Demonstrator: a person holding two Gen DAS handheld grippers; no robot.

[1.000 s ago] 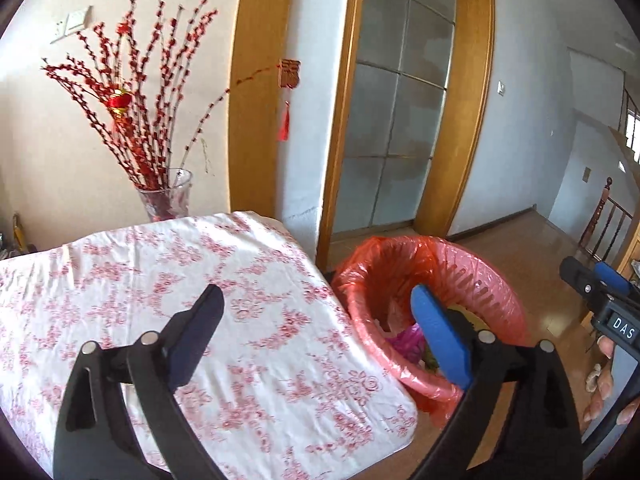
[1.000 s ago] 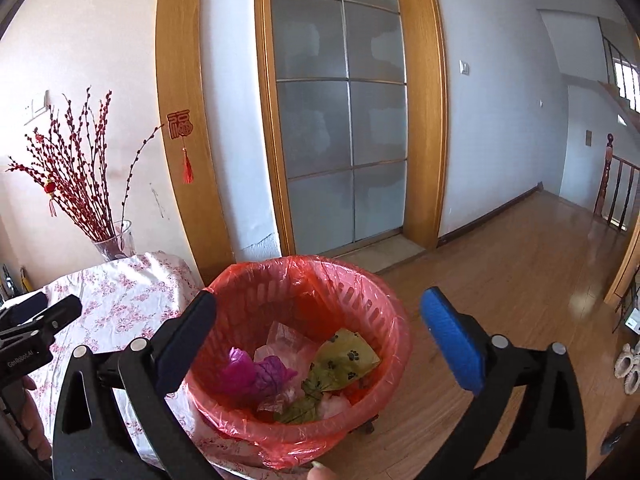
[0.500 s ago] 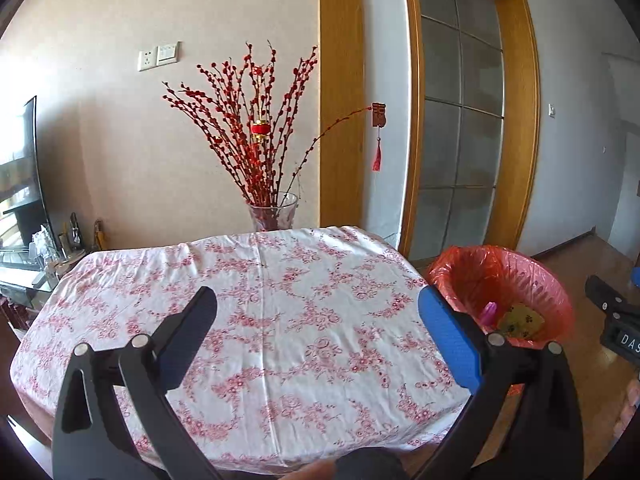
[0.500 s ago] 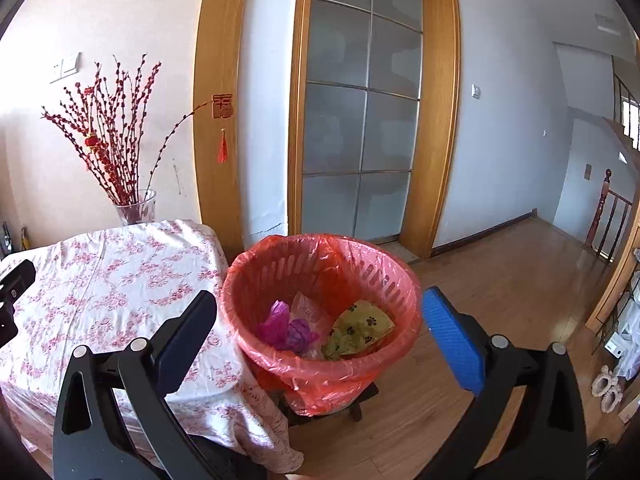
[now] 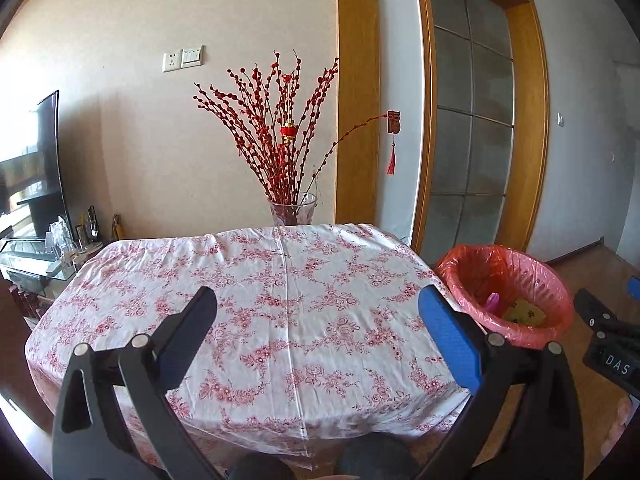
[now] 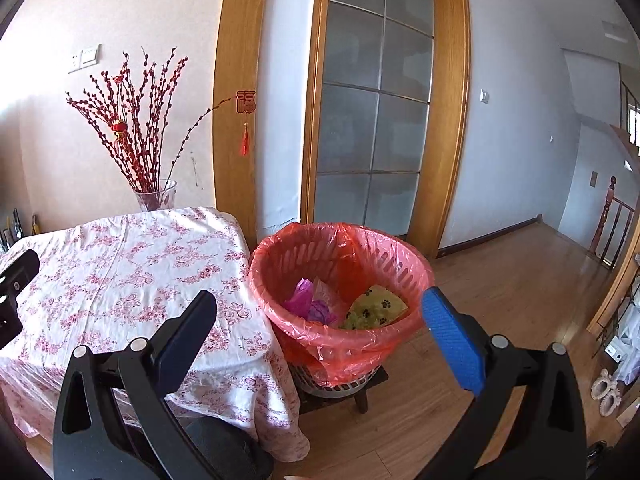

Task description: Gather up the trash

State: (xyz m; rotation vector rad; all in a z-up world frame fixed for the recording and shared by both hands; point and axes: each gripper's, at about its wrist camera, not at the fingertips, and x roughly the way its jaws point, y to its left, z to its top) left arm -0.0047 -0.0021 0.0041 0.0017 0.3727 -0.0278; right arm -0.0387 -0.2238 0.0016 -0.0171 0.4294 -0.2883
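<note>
Tongs, left and right, gape empty, now farther back from bin.

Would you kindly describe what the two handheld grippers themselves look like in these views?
Both look alike. The left gripper and the right gripper each have a black frame of angled arms joined by silver rivets. On each, the fingers differ in colour: a blue textured pad on one side, a black one on the other. Seen from the left camera, the right gripper's body carries white lettering reading "DAS". No cables or sleeves show.
</note>
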